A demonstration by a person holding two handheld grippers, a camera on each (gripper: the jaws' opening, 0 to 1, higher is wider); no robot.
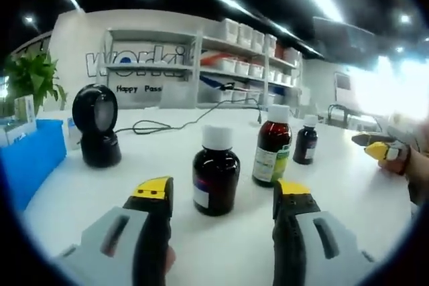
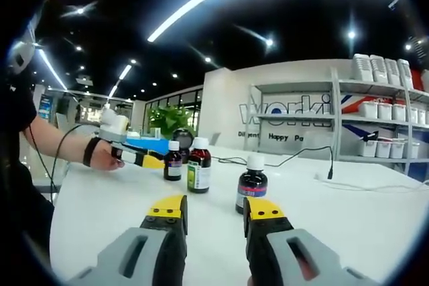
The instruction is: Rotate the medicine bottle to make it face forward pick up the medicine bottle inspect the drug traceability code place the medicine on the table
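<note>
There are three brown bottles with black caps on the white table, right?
Not quite: the caps are white, not black. The left gripper view shows three brown bottles, the nearest bottle, the tall bottle and the small bottle, all white-capped, standing on the white table.

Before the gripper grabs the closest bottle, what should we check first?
1. Left gripper open: ok, its jaws stand apart.
2. Nearest bottle upright with cap on: ok.
3. Bottle lined up between the jaws: ok, it stands ahead of the gap.
4. Label facing forward: not ok, the label shows on its left side only.
5. Room around it: ok, the taller bottle stands apart behind it.
6. Right gripper free: ok, open, holding nothing.
</note>
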